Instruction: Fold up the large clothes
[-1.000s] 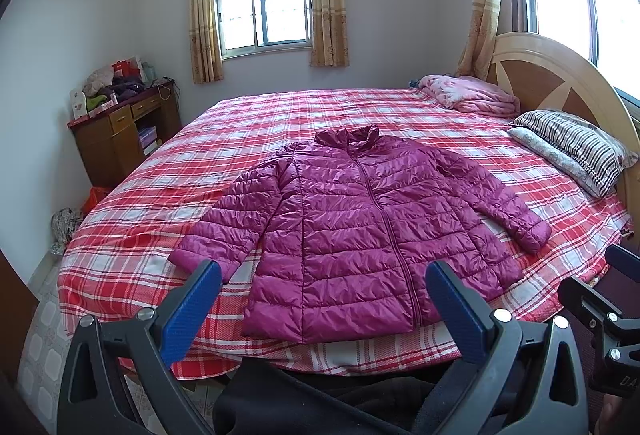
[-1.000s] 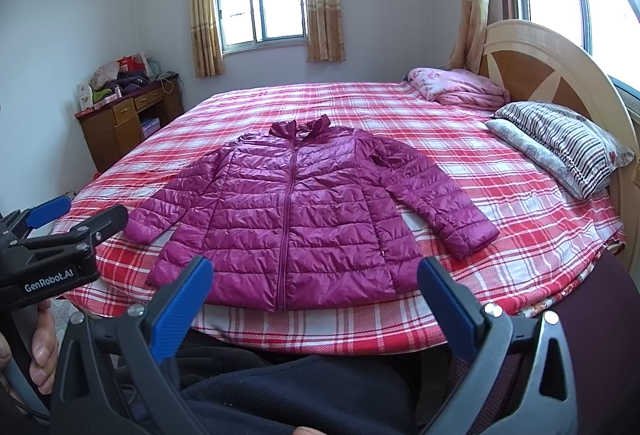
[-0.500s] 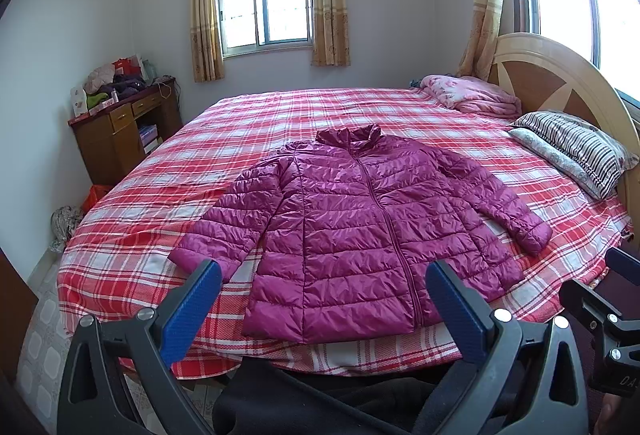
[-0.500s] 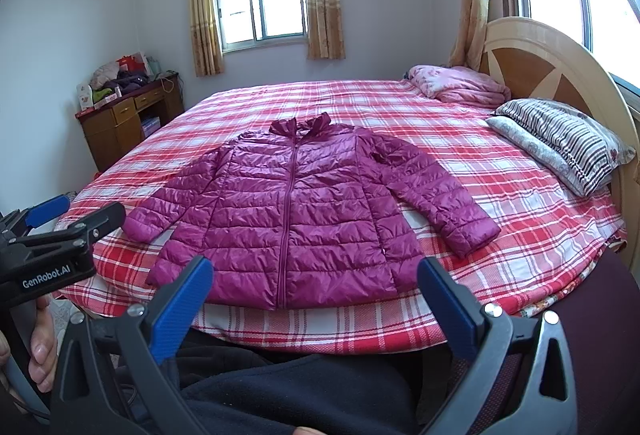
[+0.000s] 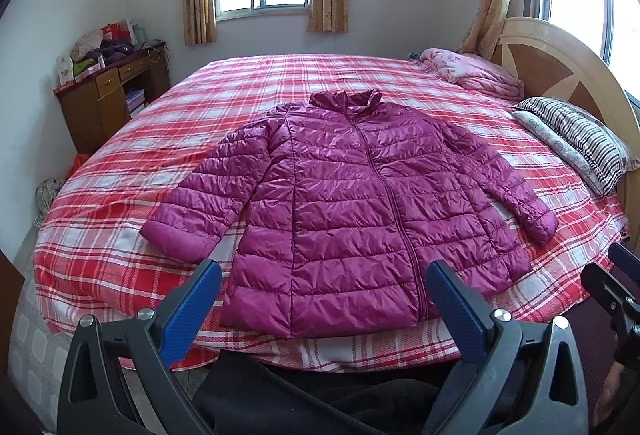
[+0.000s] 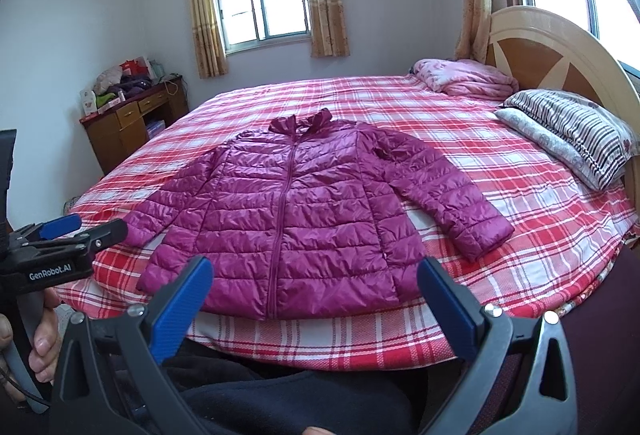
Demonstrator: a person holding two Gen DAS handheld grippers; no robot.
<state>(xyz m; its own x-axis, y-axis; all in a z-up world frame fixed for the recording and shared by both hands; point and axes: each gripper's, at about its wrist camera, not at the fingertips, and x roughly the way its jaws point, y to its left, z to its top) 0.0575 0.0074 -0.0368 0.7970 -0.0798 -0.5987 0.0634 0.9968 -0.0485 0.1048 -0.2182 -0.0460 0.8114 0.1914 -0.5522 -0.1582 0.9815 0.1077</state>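
Around you, a striped pillow [image 5: 576, 139] lies by the wooden headboard [image 5: 560, 67], a folded pink quilt [image 5: 472, 73] sits at the bed's far corner, and a cluttered wooden cabinet [image 5: 108, 99] stands against the left wall, all well apart from your work. Nothing lies between you and the magenta puffer jacket [image 5: 352, 203], which is spread flat, zipped, front up, sleeves out, on the red plaid bed [image 5: 120, 203], its hem near the closest edge. Your left tongs [image 5: 320, 299] and right tongs [image 6: 316, 291] both hover short of that hem, fingers wide apart, holding nothing.
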